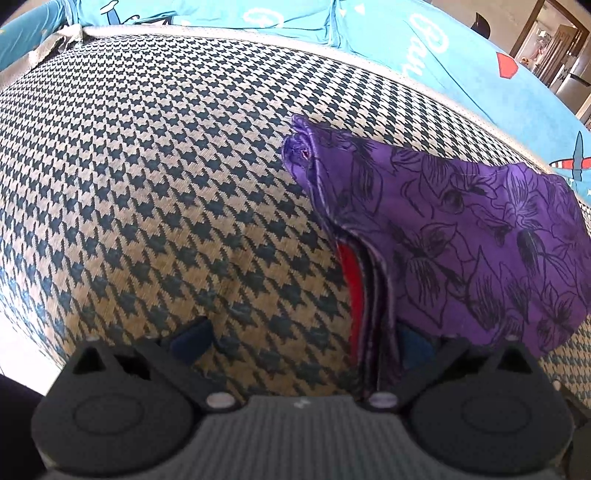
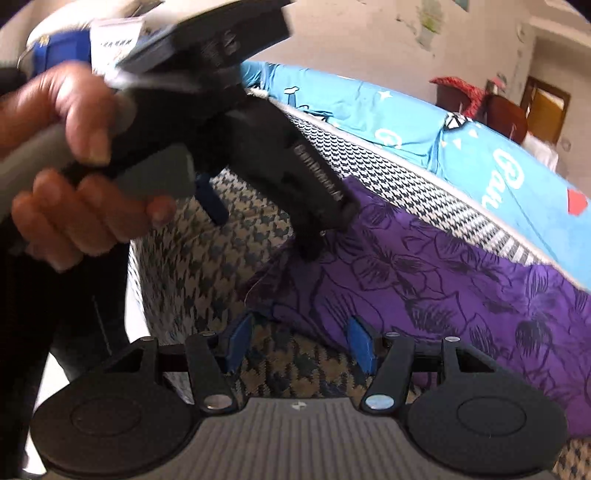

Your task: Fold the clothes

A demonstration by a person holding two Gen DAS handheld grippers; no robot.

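Observation:
A purple garment with black flower outlines point(image 1: 461, 236) lies on the houndstooth mat point(image 1: 166, 184); a red layer point(image 1: 349, 280) shows under its folded left edge. My left gripper point(image 1: 303, 343) is open. Its left pad stands over bare mat, and the garment's folded edge lies just inside its half-hidden right pad. In the right wrist view a hand point(image 2: 74, 147) holds the left gripper point(image 2: 264, 229), with one black finger down on the purple garment point(image 2: 424, 280). My right gripper point(image 2: 298, 343) is open over the mat point(image 2: 288, 369), at the garment's near edge, with nothing between its pads.
A bright blue bedsheet point(image 1: 258, 18) with cartoon prints lies beyond the mat's white border, also seen as the bedsheet point(image 2: 406, 122) in the right wrist view. Behind it are a wall, a red cloth on a dark chair point(image 2: 465, 96) and a doorway point(image 2: 546, 107).

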